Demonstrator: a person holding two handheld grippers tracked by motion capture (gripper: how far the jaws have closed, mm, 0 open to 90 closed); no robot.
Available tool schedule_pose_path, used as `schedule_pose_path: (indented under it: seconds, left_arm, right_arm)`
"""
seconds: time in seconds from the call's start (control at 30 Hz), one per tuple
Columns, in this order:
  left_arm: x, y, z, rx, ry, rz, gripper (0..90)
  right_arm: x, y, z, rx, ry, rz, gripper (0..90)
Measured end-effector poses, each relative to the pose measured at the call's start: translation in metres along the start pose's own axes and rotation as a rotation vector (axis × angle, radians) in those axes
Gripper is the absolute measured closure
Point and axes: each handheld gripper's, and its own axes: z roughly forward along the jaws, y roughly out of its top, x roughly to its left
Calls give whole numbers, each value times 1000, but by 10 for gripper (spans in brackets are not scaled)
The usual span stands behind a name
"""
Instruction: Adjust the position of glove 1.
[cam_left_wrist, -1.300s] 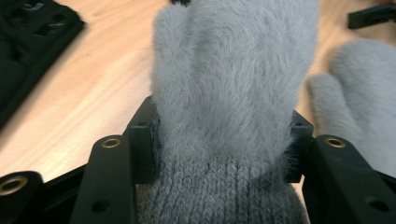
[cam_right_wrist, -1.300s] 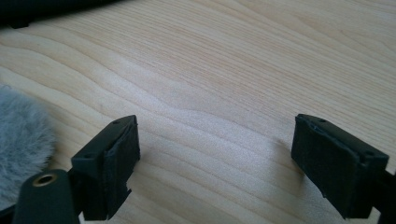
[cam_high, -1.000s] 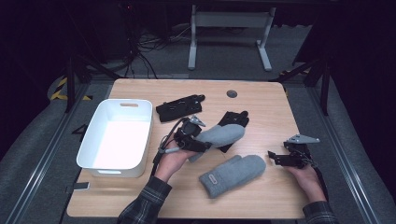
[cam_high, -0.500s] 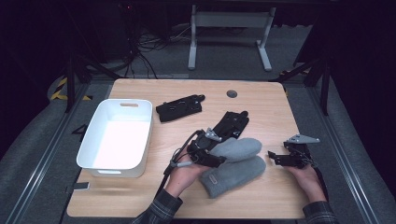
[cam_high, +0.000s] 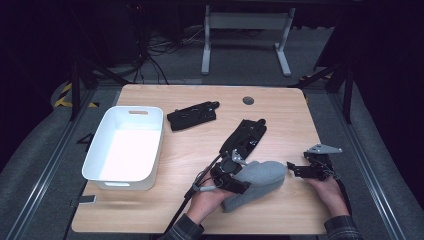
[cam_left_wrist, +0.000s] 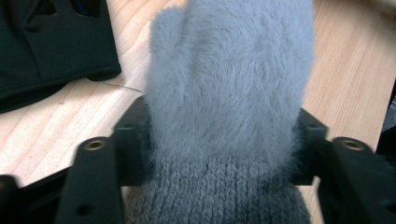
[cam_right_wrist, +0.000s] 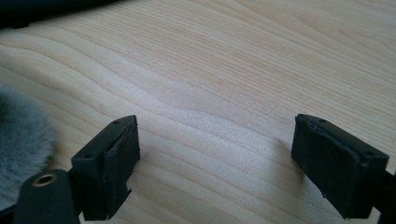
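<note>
- While sitting by the table's (cam_high: 150, 220) left edge, the white bin (cam_high: 125, 145) is staying out of the action, with one black glove (cam_high: 192, 115) just beyond its far right corner and a second black glove (cam_high: 245, 137) lying nearer the middle.
- Near the front edge, right of centre, the left gripper (cam_high: 235, 175) is straddling the upper grey mitten (cam_left_wrist: 229, 93) at its knitted cuff; its jaws have just been opening, the pads (cam_left_wrist: 133, 140) are sitting at the fur without visibly squeezing, so the hold looks to be loosening.
- That mitten is lying stacked on a second mitten (cam_high: 240, 200), long axis running from the cuff between the jaws away toward the right edge, fingertip end pointing at the other hand.
- Toward the right edge, the right gripper (cam_high: 300, 170) is waiting with jaws wide apart and empty, just off the mitten's tip; the left is plainly the nearer one.
</note>
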Motion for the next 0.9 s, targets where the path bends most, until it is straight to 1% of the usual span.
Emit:
schedule_pose_path:
  seconds: [0.03, 0.07, 0.1, 0.17, 0.2, 0.27, 0.37, 0.47, 0.5, 0.53, 0.6, 0.63, 0.7, 0.73, 0.77, 0.8, 0.87, 0.9]
  left_arm:
    - [0, 0, 0, 0, 0, 0, 354]
    - [0, 0, 1, -2, -2, -2, 316]
    - [1, 0, 1, 3, -16, -3, 295]
    - [1, 0, -1, 4, -25, 3, 263]
    - [1, 0, -2, 0, -37, 7, 245]
    - [0, 1, -5, 1, -41, 13, 229]
    - [0, 4, -13, -26, -56, 30, 198]
    - [2, 7, -23, -61, -65, 43, 208]
    - [4, 10, -28, -76, -56, 55, 228]
    - [7, 12, -31, -85, -58, 59, 245]
    - [10, 14, -33, -92, -57, 67, 277]
    - [18, 18, -34, -112, -64, 67, 280]
    - [23, 21, -32, -108, -62, 74, 266]
    - [23, 21, -32, -108, -62, 74, 253]
    - [30, 26, -29, -105, -83, 75, 243]
    - [30, 26, -29, -105, -83, 75, 234]
    - [36, 29, -24, -102, -101, 79, 221]
    - [38, 31, -21, -95, -116, 84, 213]
  right_arm:
    - [0, 0, 0, 0, 0, 0, 160]
    - [0, 0, 0, 0, 0, 0, 160]
    - [0, 0, 0, 0, 0, 0, 160]
    - [0, 0, 0, 0, 0, 0, 160]
    - [0, 0, 0, 0, 0, 0, 160]
    - [0, 0, 0, 0, 0, 0, 160]
    - [0, 0, 0, 0, 0, 0, 160]
    - [0, 0, 0, 0, 0, 0, 160]
    - [0, 0, 0, 0, 0, 0, 160]
    - [0, 0, 0, 0, 0, 0, 160]
    - [0, 0, 0, 0, 0, 0, 160]
    - [0, 0, 0, 0, 0, 0, 160]
    - [0, 0, 0, 0, 0, 0, 160]
    - [0, 0, 0, 0, 0, 0, 160]
    - [0, 0, 0, 0, 0, 0, 160]
    - [0, 0, 0, 0, 0, 0, 160]
    - [0, 0, 0, 0, 0, 0, 160]
    - [0, 0, 0, 0, 0, 0, 160]
